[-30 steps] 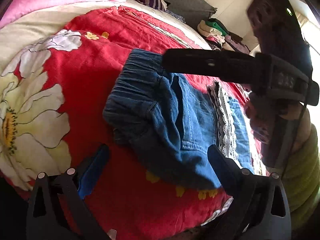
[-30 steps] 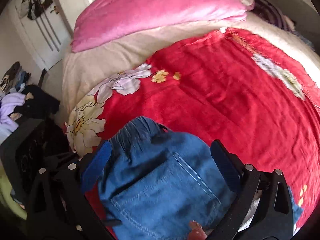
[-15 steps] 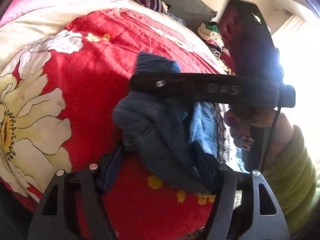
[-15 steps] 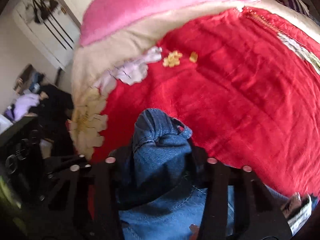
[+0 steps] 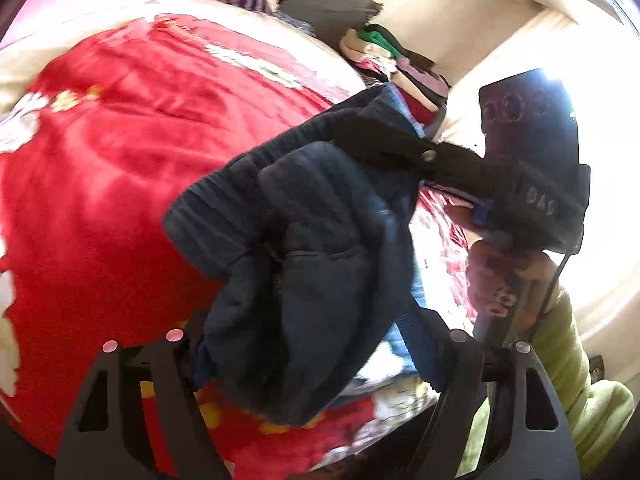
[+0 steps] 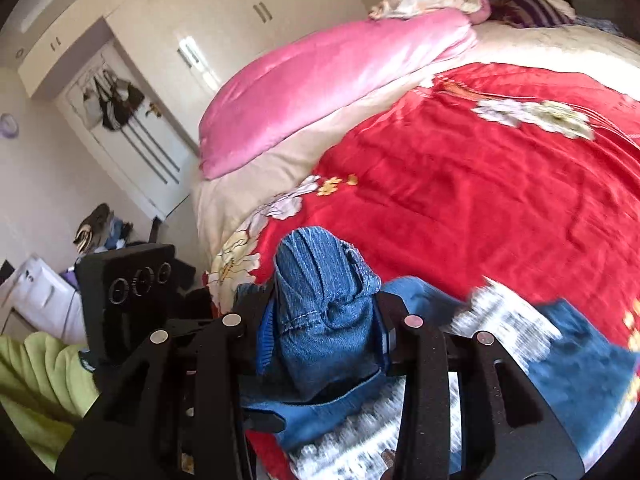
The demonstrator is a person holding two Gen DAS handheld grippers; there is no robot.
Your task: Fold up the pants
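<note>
Pants [image 5: 304, 264] hang bunched between both grippers, lifted off the red bedspread [image 5: 120, 184] of the bed. In the left wrist view the left gripper [image 5: 308, 344] has a thick wad of dark denim filling the gap between its jaws from side to side; both fingers press against the cloth, so the jaws are clamped on the pants, standing fairly wide around the bulk. These jaws have just eased a little wider, with the cloth between them. From the wad the ribbed waistband runs toward 1 o'clock to the right gripper [image 5: 384, 136], whose black finger [image 5: 400, 144] lies across the band's top edge; a hand [image 5: 504, 276] below a green sleeve [image 5: 560, 360] holds that tool at 3 o'clock.

In the right wrist view the right gripper [image 6: 324, 320] has its jaws drawn in close on a knot of blue denim [image 6: 320, 292]. The gathered waistband sticks up past the fingertips toward 12 o'clock, and the rest of the cloth trails toward 4 o'clock, blurred, with a pale lace band. These jaws have just been closing on the denim. The left gripper's body shows at 9 o'clock. A pink quilt [image 6: 320, 80] lies across the bed at 12 o'clock.
</note>
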